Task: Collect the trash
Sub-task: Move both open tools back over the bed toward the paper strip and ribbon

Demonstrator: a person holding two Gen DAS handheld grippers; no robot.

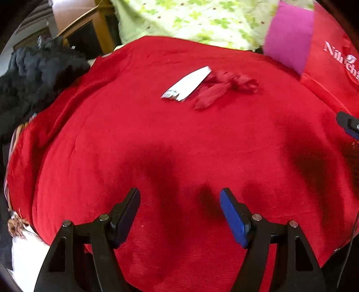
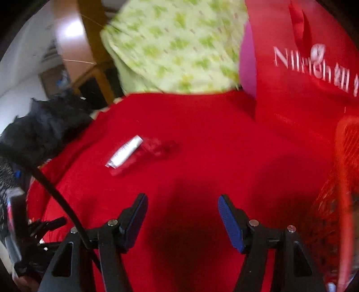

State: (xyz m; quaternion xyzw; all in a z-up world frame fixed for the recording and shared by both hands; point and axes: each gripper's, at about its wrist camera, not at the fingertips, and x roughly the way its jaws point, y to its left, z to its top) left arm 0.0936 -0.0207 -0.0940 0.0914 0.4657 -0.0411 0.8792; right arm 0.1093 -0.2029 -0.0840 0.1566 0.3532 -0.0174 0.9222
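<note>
Left wrist view: the left gripper (image 1: 180, 203) hangs over a red cloth (image 1: 134, 134), its jaws spread apart with nothing between them, released. Above centre of the frame the trash lies on the cloth: a white torn wrapper (image 1: 187, 84) with a crumpled red wrapper (image 1: 224, 88) touching its right side. Both are well apart from the fingertips. A black jacket (image 1: 38, 74) is heaped at the upper left edge, a pale green patterned fabric (image 1: 190, 20) runs along the top, a magenta patch (image 1: 289, 38) sits at the upper right, and a red bag with white lettering (image 1: 332, 67) fills the far right. The tip of the right gripper (image 1: 347, 125) shows at the right edge.

Right wrist view: the right gripper (image 2: 182, 209) also stands with jaws apart and empty above the same cloth (image 2: 213, 146). The white wrapper (image 2: 125, 151) and the red one (image 2: 157, 147) lie left of centre, blurred. The red bag (image 2: 303, 78) stands at the upper right, a red mesh basket (image 2: 341, 179) at the right edge, and the left gripper's body (image 2: 31, 235) at the lower left.
</note>
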